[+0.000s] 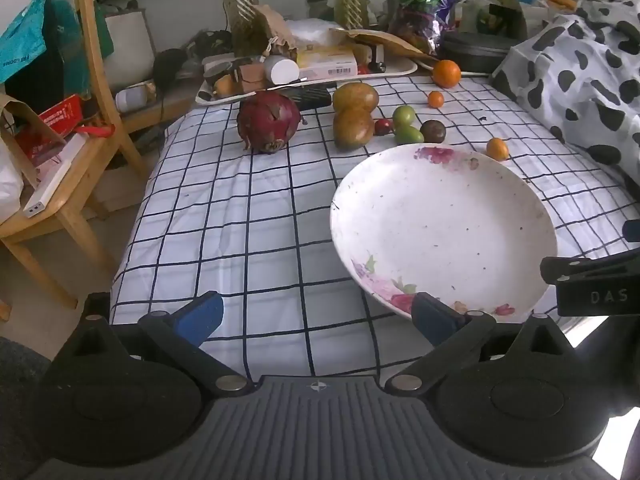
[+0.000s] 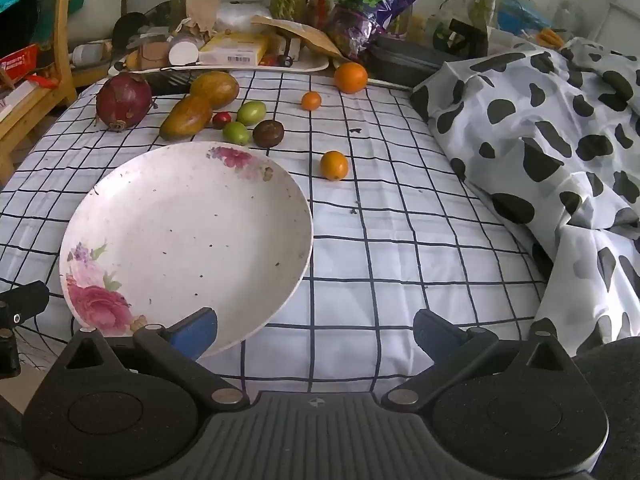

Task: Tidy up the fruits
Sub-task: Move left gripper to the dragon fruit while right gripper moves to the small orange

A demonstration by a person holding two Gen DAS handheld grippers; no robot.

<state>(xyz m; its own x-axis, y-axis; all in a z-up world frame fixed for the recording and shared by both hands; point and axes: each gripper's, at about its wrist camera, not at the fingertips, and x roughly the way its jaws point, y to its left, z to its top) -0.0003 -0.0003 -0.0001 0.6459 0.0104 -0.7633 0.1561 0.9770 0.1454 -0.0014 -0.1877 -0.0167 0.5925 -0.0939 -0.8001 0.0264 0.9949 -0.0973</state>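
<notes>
Both grippers hovering low over the near edge of the checked cloth, nothing gripped.

Left gripper: jaws spread wide, blue pads showing, holding nothing; right pad overlapping the near rim of the plate in view, contact not determinable. Right gripper: jaws likewise wide apart, empty; left pad sitting in front of the plate's near rim, again contact unclear.

Plate: white, floral print, speckled, lying flat on the cloth in the near centre, carrying no fruit.

Fruit all lying on the cloth beyond the plate:
- dragon fruit, dark red, far left, standing apart from the rest.
- two mangoes, brown-yellow, touching each other, just right of the dragon fruit.
- small red fruit tucked against the nearer mango.
- two green fruits touching, just beyond the plate's far rim.
- dark round fruit just beside the green pair, on their right.
- large orange at the far edge of the cloth; small orange fruit slightly nearer.
- another small orange fruit lying alone, right of the plate's far rim, well apart from the cluster.

Cow-print fabric bunching along the right side. Cluttered tray sitting at the far edge; wooden chair standing at the left.
</notes>
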